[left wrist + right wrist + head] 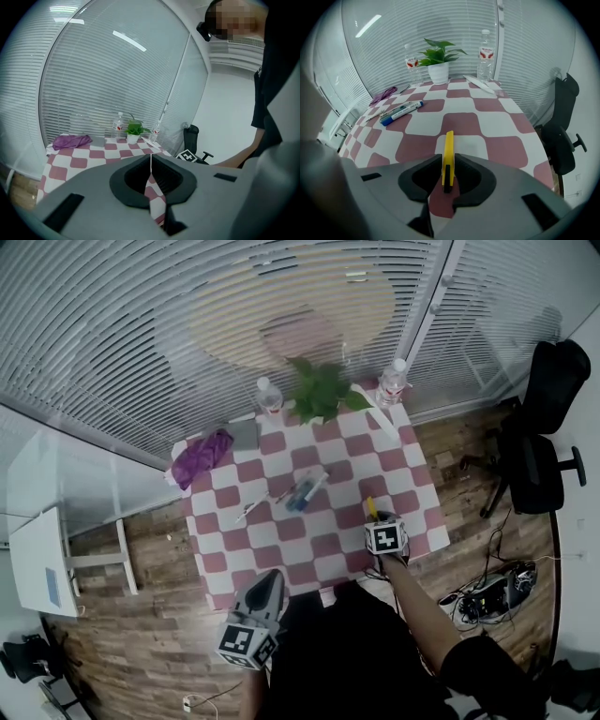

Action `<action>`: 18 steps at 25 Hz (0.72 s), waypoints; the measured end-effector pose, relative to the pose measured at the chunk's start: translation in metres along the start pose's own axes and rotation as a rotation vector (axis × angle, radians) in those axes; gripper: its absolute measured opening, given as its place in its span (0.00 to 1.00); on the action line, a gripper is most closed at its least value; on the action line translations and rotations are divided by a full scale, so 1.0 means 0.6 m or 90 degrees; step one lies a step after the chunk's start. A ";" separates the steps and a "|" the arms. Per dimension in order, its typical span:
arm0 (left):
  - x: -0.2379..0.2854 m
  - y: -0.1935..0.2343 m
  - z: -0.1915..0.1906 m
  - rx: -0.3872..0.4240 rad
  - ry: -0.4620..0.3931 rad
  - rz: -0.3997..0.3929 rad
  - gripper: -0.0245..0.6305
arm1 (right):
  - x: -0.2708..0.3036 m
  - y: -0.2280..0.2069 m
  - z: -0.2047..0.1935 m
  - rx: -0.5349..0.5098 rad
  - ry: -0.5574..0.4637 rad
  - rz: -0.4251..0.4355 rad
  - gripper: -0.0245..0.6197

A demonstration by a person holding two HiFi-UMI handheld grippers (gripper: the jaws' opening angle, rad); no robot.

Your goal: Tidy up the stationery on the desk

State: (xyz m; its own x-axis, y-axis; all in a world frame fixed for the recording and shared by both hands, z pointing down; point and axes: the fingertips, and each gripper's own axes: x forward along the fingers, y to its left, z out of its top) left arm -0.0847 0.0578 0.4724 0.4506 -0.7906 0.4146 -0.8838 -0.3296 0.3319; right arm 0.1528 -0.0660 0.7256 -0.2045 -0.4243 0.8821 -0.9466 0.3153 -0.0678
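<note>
Right gripper (447,163) points steeply down at the checked table (506,150), its jaws part open with a yellow cutter (449,143) lying lengthwise between them, black slider uppermost. The pads sit close at either side, but no firm press on the cutter is evident, so I judge it straddled, not gripped. Step in hand, by my reading: taking up the first item of stationery at the near right of the table. The next move calls for closing squarely on the cutter's narrow body, then lifting without twisting it. Ahead of these jaws and to their left lie the pens (401,111), a blue-capped one among them. Far ahead stand a potted plant (437,58) and two bottles. Left gripper (151,161) is fully closed on nothing, only a thin seam between its jaws. It is held back at the near edge, with the whole table ahead of it and a purple cloth (71,140) far ahead to its left. Not determinable: the cutter's rear end, which runs under the right gripper's body, and whether its blade is extended. No holder or case for the stationery can be identified. A grey flat item (246,434) beside the purple cloth and a thin pale item (253,510) left of the pens are too small to name.
</note>
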 end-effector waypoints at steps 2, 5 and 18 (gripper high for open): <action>-0.003 0.003 0.000 -0.001 0.000 -0.001 0.09 | -0.008 -0.002 0.005 0.001 -0.009 -0.005 0.19; -0.005 0.009 -0.001 -0.003 0.000 -0.001 0.09 | -0.015 -0.003 0.018 0.002 -0.031 -0.010 0.19; -0.044 0.049 -0.009 -0.023 -0.007 0.011 0.09 | -0.011 0.161 0.111 0.073 -0.077 0.189 0.16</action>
State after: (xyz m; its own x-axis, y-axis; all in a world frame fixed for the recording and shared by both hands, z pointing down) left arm -0.1221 0.0715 0.4757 0.4334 -0.8016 0.4117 -0.8865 -0.2969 0.3550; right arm 0.0462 -0.0894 0.6819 -0.4967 -0.4278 0.7552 -0.8620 0.3447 -0.3717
